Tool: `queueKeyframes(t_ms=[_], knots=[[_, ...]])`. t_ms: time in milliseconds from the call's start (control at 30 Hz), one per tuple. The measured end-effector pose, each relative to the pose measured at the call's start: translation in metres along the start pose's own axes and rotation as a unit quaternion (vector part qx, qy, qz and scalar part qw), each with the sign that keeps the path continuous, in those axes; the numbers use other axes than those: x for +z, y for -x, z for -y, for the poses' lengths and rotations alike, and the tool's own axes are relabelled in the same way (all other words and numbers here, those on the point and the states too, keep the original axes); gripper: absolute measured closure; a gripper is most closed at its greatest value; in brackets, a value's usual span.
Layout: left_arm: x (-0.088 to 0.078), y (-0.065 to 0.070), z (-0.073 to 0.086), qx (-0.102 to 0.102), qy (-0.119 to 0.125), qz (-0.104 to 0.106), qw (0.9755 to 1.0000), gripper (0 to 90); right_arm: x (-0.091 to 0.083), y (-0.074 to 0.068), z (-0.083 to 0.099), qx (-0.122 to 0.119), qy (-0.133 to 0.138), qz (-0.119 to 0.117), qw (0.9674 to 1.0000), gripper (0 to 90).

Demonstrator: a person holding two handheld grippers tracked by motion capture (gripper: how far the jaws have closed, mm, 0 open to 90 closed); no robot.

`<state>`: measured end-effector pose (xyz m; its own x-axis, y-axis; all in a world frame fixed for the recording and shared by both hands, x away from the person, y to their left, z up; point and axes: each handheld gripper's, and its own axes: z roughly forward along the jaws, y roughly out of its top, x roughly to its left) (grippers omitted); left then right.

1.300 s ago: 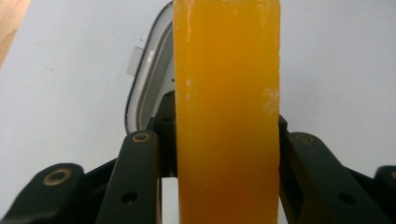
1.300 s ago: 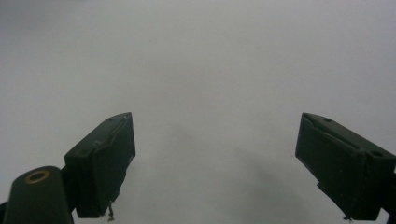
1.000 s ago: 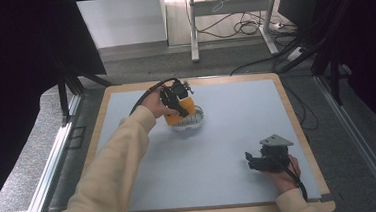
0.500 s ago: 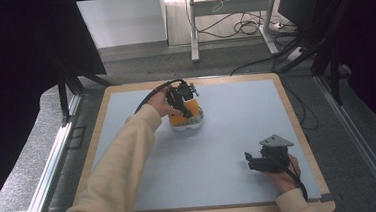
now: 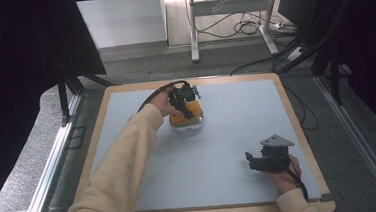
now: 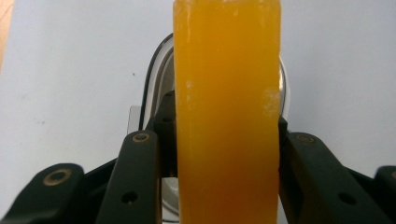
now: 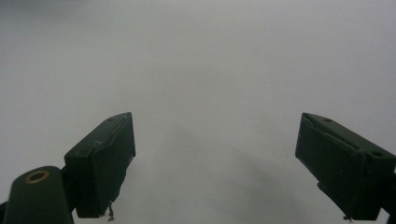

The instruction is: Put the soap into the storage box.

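My left gripper [image 5: 184, 100] is at the far middle of the table, shut on an orange block [image 5: 181, 118]. In the left gripper view the orange block [image 6: 227, 93] stands tall between the two black jaws, which press on its sides. Under and behind it lies a white dish [image 5: 189, 127] with a dark rim [image 6: 150, 84]; I cannot tell whether the block touches it. My right gripper [image 5: 253, 162] rests near the table's front right, held by a hand. The right gripper view has its jaws wide apart [image 7: 215, 163] over bare table, nothing between them.
The pale blue table top [image 5: 237, 117] has a wooden border [image 5: 298, 128]. A black cable [image 5: 155, 94] trails from the left gripper. Dark frame posts stand at both sides, and floor cables lie beyond the far edge.
The left hand and gripper have shifted slightly to the right with the orange block still held. The right gripper has not moved.
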<state>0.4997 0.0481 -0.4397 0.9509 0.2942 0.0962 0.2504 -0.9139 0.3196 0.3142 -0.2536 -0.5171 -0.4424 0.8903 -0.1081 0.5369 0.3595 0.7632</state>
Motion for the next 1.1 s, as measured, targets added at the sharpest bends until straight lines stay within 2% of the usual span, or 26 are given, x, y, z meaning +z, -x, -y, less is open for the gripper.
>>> queueKeyframes(t_ms=[200,300,333,367,400,433,467,500,533,567,700,833,1000,1100], knots=[[0.013,0.000,-0.001,0.009,-0.009,-0.002,0.9999,61.4,0.000,0.000,0.000,0.000,0.000,0.000,1.0000,12.4],[0.007,0.000,-0.002,-0.009,0.026,0.000,0.9996,54.7,0.000,0.000,0.000,-0.001,0.000,0.000,1.0000,12.4],[0.007,0.000,-0.002,-0.009,0.026,0.000,0.9996,51.0,0.000,0.000,0.000,-0.001,0.000,0.000,1.0000,12.4],[-0.001,0.000,-0.003,-0.007,0.033,-0.023,0.9992,47.7,0.000,0.000,0.000,0.000,0.000,-0.001,1.0000,12.4],[-0.001,0.000,-0.003,-0.007,0.033,-0.023,0.9992,42.6,0.000,0.000,0.000,-0.001,-0.001,-0.001,1.0000,12.4],[-0.009,0.001,-0.004,-0.024,0.047,-0.031,0.9981,38.0,0.000,0.000,0.000,-0.002,-0.002,-0.002,1.0000,12.4],[-0.009,0.001,-0.004,-0.024,0.047,-0.031,0.9981,35.3,0.001,-0.001,0.000,-0.002,-0.002,-0.002,1.0000,12.4],[-0.015,0.001,-0.003,-0.034,0.054,-0.044,0.9970,33.3,0.001,-0.001,0.000,-0.003,-0.002,-0.003,1.0000,12.4],[-0.015,0.001,-0.003,-0.034,0.054,-0.044,0.9970,30.7,0.001,-0.001,0.000,-0.003,-0.002,-0.003,1.0000,12.4],[-0.020,0.002,-0.001,-0.040,0.054,-0.053,0.9963,28.4,0.000,-0.002,0.000,-0.004,-0.001,-0.003,1.0000,12.4],[-0.029,0.007,0.004,-0.052,0.061,-0.061,0.9949,27.5,0.000,-0.003,0.000,-0.005,-0.002,-0.002,1.0000,12.4],[-0.040,0.013,0.010,-0.071,0.074,-0.052,0.9933,30.0,0.000,-0.004,-0.001,-0.005,-0.002,-0.003,1.0000,12.4],[-0.048,0.026,0.019,-0.071,0.076,-0.056,0.9929,24.7,0.001,-0.004,-0.001,-0.009,-0.002,-0.002,1.0000,12.4],[-0.053,0.040,0.030,-0.070,0.090,-0.058,0.9918,23.9,-0.001,-0.004,-0.001,-0.005,0.002,-0.003,1.0000,12.4]])
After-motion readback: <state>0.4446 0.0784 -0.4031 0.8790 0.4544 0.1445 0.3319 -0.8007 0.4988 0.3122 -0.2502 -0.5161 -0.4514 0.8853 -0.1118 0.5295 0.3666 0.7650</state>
